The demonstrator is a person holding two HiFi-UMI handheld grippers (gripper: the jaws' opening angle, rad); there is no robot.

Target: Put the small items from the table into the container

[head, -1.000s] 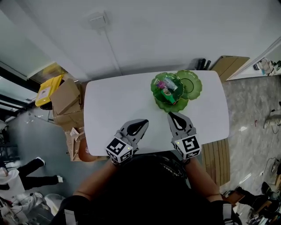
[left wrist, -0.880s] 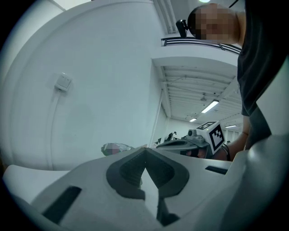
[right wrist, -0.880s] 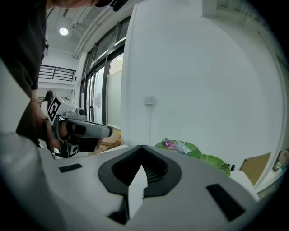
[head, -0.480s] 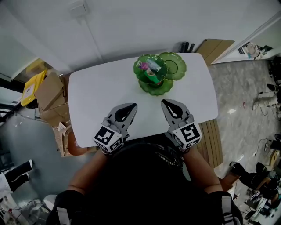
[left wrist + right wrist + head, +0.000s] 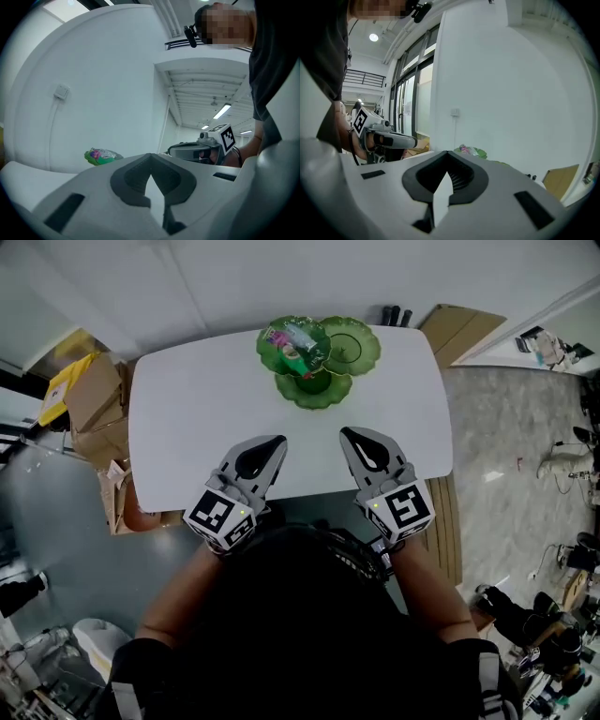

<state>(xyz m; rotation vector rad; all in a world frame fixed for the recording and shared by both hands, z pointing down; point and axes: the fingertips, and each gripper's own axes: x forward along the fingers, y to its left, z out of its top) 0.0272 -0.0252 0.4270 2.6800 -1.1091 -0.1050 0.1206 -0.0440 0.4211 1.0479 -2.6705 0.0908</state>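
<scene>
Lying heaped in the green container (image 5: 349,348) at the table's (image 5: 187,418) twelve o'clock edge, the small items (image 5: 291,337) look like light, crinkly packets, probably best pinched mid-wrapper. At six o'clock, left gripper (image 5: 270,443) and right gripper (image 5: 352,437) keep fingers pressed together, empty.

white table (image 5: 187,427); green container (image 5: 349,345); grey left gripper (image 5: 272,442) and right gripper (image 5: 350,435), black-and-white markers (image 5: 214,514)
</scene>
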